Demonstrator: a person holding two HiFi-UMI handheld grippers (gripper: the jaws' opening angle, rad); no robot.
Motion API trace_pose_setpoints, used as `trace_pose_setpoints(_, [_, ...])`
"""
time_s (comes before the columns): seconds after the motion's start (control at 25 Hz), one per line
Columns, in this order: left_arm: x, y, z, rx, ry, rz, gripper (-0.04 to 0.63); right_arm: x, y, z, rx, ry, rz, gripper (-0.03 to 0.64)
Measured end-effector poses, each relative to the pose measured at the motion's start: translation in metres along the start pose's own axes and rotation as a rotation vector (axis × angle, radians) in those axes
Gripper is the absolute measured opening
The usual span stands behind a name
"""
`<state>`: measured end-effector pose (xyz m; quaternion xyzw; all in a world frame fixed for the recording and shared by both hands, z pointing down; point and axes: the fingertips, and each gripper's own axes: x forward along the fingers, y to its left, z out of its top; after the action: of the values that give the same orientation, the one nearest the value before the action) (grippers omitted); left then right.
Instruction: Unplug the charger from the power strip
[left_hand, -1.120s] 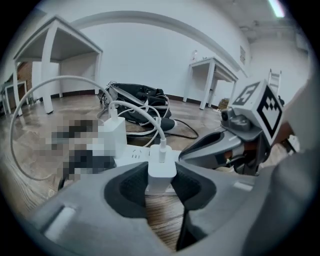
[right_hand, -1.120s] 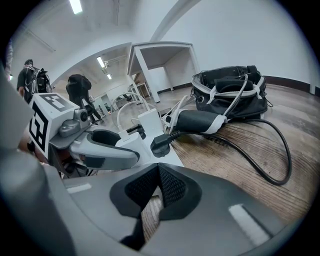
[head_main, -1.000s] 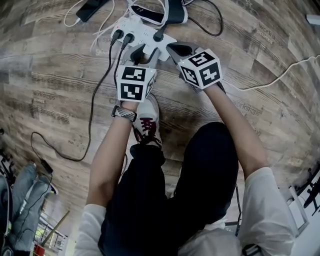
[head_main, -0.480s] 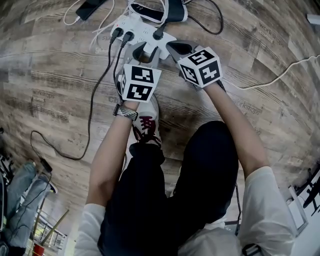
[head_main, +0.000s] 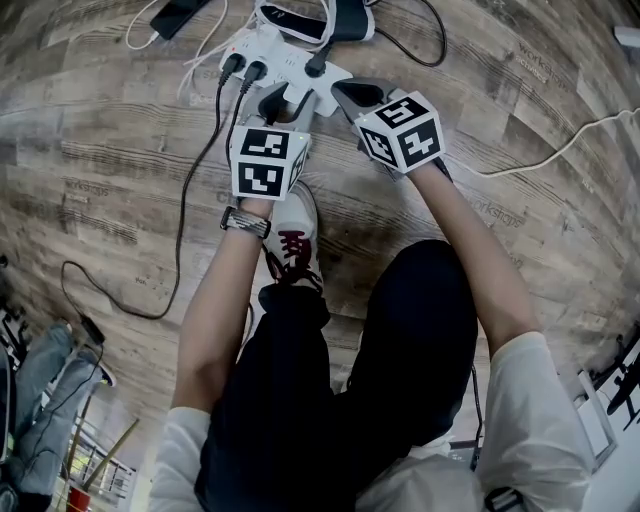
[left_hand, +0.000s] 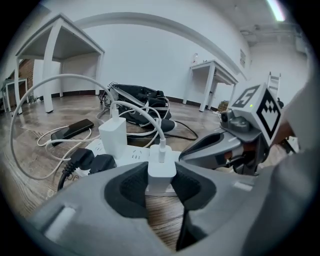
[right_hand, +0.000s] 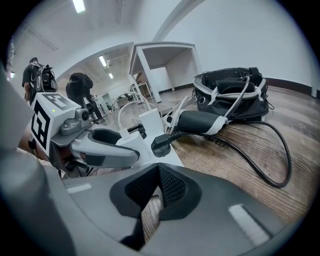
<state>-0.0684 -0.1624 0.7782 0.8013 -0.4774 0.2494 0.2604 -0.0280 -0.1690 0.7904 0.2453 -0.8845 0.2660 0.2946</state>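
Power strip (left_hand: 131, 156) on the floor holds two white chargers and three black plugs (head_main: 232, 68). Black bag (right_hand: 230, 92) behind it, can't see inside. My left tongs (head_main: 277, 104) are clamped on the nearer charger (left_hand: 161, 169), which is seated in the strip. My right tongs (right_hand: 159, 181) are pressed together and empty, just beside the strip's end.

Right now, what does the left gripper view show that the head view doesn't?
Only the left gripper view: the left gripper closed on the small white charger, its cable rising from the top, and a white table behind. Only the head view: the person's shoe and wristwatch. Both: the white power strip, two black plugs, the right gripper.
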Motion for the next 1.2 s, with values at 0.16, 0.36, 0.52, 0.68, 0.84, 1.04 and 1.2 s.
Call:
trace_pose_setpoints(0.16, [-0.0001, -0.0012, 0.0008, 0.135, 0.020, 0.036, 0.138, 0.0007, 0.0002, 0.0002, 0.002, 0.000, -0.001, 0.002])
trace_pose_setpoints(0.36, [0.0006, -0.0034, 0.0020, 0.188, 0.026, 0.047, 0.138, 0.0005, 0.0001, 0.0002, -0.004, 0.004, -0.002, 0.002])
trace_pose_setpoints(0.52, [0.0003, -0.0031, 0.0018, 0.166, 0.023, 0.040, 0.138, 0.0010, 0.0006, 0.0001, -0.010, 0.007, -0.001, 0.002])
trace_pose_setpoints(0.68, [0.0001, -0.0012, -0.0011, 0.122, 0.027, 0.038, 0.138, 0.0008, 0.0001, 0.0002, -0.010, 0.007, -0.003, 0.002])
trace_pose_setpoints(0.84, [-0.0008, 0.0013, -0.0007, 0.015, 0.012, 0.000, 0.141, 0.0010, 0.0008, 0.0011, -0.010, 0.007, -0.004, 0.002])
trace_pose_setpoints(1.04, [-0.0002, 0.0010, -0.0010, -0.020, 0.021, -0.022, 0.141, 0.0014, 0.0002, 0.0005, -0.008, 0.011, -0.006, 0.002])
trace_pose_setpoints(1.2, [-0.0005, 0.0006, -0.0007, 0.060, 0.044, 0.004, 0.138, 0.0008, 0.0001, 0.0009, -0.003, 0.009, -0.008, 0.002])
